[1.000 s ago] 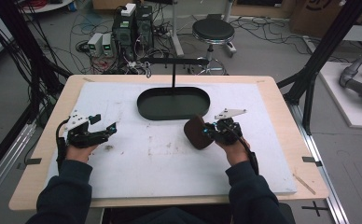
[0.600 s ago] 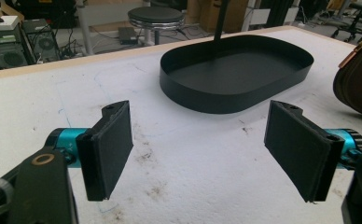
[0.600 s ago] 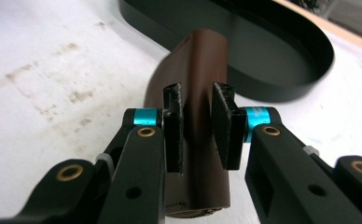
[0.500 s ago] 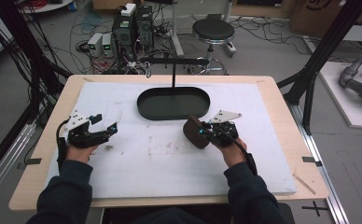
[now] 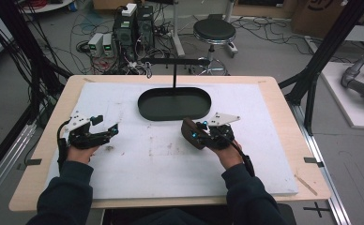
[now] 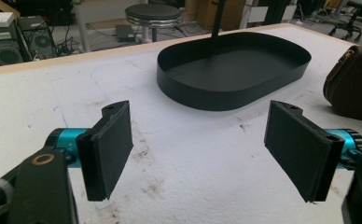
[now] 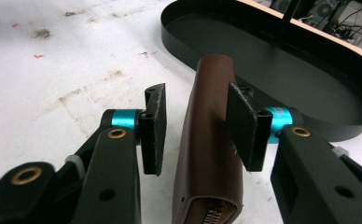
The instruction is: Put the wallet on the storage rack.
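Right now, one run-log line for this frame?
left claw: open, empty, over white mat | right claw: jaws around brown leather zip pouch, gap on one side | black oval metal tray: empty

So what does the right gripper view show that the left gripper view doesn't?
The right gripper view alone shows the brown pouch's zipper end, with the pouch standing on edge between the right hand-held gripper's pads: one pad touches it, the other stands slightly off. The left gripper view alone shows the left hand-held gripper wide open over bare white table, plus a stool beyond. Both share the black oval tray and the stained white surface.
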A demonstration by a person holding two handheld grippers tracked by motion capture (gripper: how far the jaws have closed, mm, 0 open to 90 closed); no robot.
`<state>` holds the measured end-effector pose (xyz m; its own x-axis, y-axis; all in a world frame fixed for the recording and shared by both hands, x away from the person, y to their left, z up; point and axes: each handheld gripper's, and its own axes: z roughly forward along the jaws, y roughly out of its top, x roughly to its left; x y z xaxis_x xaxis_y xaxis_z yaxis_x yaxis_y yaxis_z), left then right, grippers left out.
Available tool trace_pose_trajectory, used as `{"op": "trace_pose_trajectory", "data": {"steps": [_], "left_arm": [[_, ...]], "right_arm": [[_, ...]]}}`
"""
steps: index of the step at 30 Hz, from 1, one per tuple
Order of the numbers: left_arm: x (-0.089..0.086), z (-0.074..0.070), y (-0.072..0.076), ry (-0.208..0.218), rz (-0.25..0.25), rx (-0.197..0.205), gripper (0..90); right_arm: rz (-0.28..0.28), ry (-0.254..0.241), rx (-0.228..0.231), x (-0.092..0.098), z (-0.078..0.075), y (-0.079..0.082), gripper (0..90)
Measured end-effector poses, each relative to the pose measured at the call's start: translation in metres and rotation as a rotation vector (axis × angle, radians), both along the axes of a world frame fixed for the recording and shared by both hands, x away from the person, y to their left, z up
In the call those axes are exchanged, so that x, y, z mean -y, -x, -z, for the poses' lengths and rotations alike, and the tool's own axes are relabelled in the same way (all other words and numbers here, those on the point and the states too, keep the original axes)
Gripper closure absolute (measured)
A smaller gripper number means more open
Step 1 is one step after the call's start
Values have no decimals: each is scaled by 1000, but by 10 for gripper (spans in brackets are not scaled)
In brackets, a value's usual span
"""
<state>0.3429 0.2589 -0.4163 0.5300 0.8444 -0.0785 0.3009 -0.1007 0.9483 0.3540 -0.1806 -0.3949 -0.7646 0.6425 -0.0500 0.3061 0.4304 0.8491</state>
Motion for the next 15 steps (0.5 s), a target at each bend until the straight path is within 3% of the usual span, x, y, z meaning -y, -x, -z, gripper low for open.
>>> {"op": "trace_pose_trajectory", "data": {"steps": [1,7,10,15], "left_arm": [[0,0,0,0,1,0,234],[-1,0,0,-4,1,-2,234],[0,0,0,3,-1,2,234],[0,0,0,0,1,1,234]], "right_arm": [[14,-7,-2,1,0,0,540],[26,-17,-6,3,1,-2,518],[-3,-32,-10,2,1,-1,557],[-32,-24,-1,-3,1,1,529]]}}
